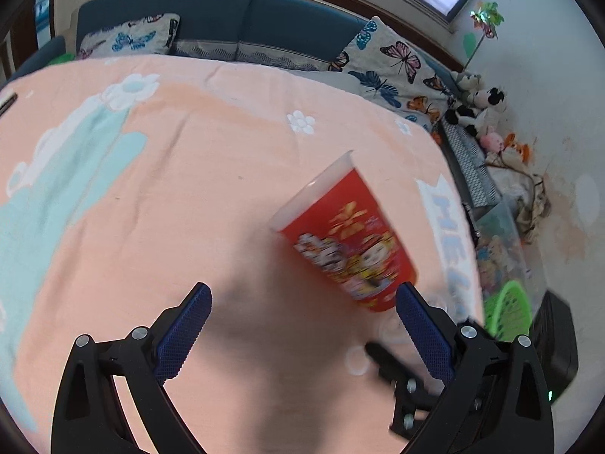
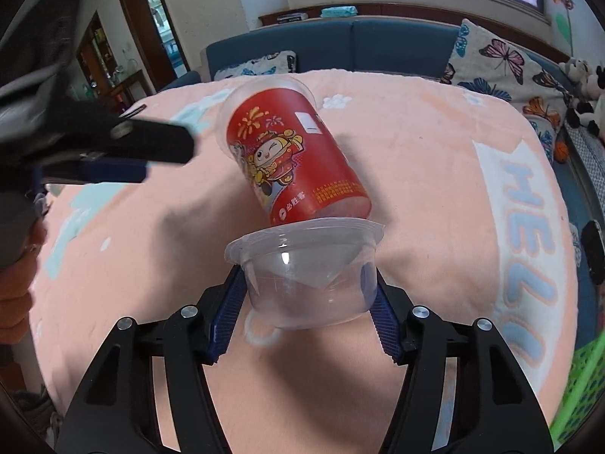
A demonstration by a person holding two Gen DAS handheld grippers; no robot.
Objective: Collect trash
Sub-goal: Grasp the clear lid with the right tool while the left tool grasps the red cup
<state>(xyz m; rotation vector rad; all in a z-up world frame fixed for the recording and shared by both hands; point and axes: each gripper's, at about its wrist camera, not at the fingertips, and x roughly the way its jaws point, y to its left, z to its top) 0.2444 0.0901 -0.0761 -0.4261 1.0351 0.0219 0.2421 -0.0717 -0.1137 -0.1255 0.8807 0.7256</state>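
A red cartoon-printed cup point(image 2: 295, 159) with a clear rim tilts with its base in a clear plastic bowl point(image 2: 306, 272). My right gripper point(image 2: 302, 295) is shut on the clear plastic bowl, its blue pads against both sides, above the peach blanket point(image 2: 416, 189). In the left wrist view the red cup point(image 1: 348, 238) leans, blurred, ahead and right of my left gripper point(image 1: 302, 321), which is open and empty above the blanket point(image 1: 189, 189). The left gripper also shows, blurred, at the left of the right wrist view point(image 2: 113, 147).
A green basket point(image 1: 508, 314) stands off the blanket's right edge, also in the right wrist view point(image 2: 582, 389). A blue sofa point(image 1: 227, 19) with butterfly pillows point(image 1: 389, 64) lies behind. Plush toys point(image 1: 476, 109) and a clear box point(image 1: 499, 242) sit at right.
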